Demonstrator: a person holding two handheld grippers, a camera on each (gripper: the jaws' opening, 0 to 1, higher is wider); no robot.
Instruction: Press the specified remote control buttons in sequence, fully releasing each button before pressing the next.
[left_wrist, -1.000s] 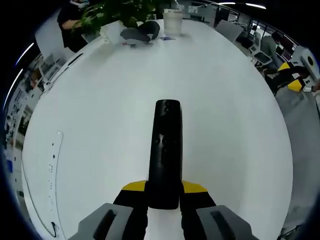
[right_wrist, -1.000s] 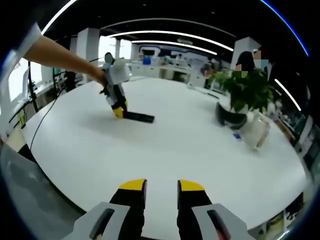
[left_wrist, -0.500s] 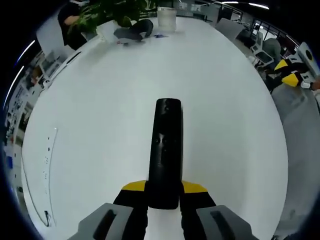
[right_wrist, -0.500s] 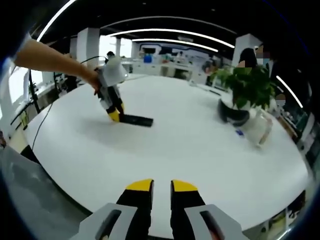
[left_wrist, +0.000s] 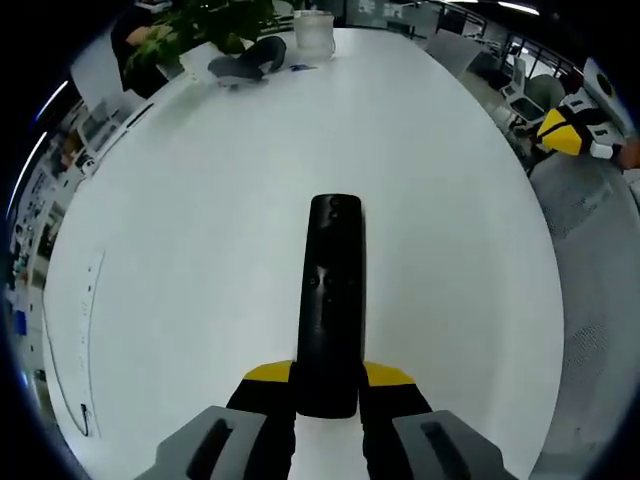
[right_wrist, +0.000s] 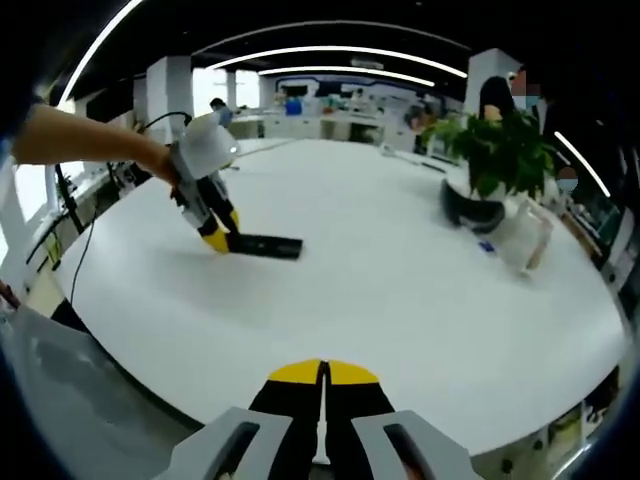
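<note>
Left gripper (left_wrist: 327, 385): yellow-tipped fingers (left_wrist: 268, 374) clamped on the near end of a black remote control (left_wrist: 330, 300) lying flat on the white tabletop (left_wrist: 200, 200). Right gripper (right_wrist: 322, 373): fingers (right_wrist: 295, 373) pressed together, holding nothing, above the tabletop's near edge, well apart from the remote control.

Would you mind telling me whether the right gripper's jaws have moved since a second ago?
Yes: the right gripper has closed, its jaws now meeting above the white table.

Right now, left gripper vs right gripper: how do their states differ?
The left gripper is shut on the black remote, which lies on the white table; the right gripper is shut on nothing. The left sits at the remote, the right well back from it. Both have yellow-tipped jaws.
</note>
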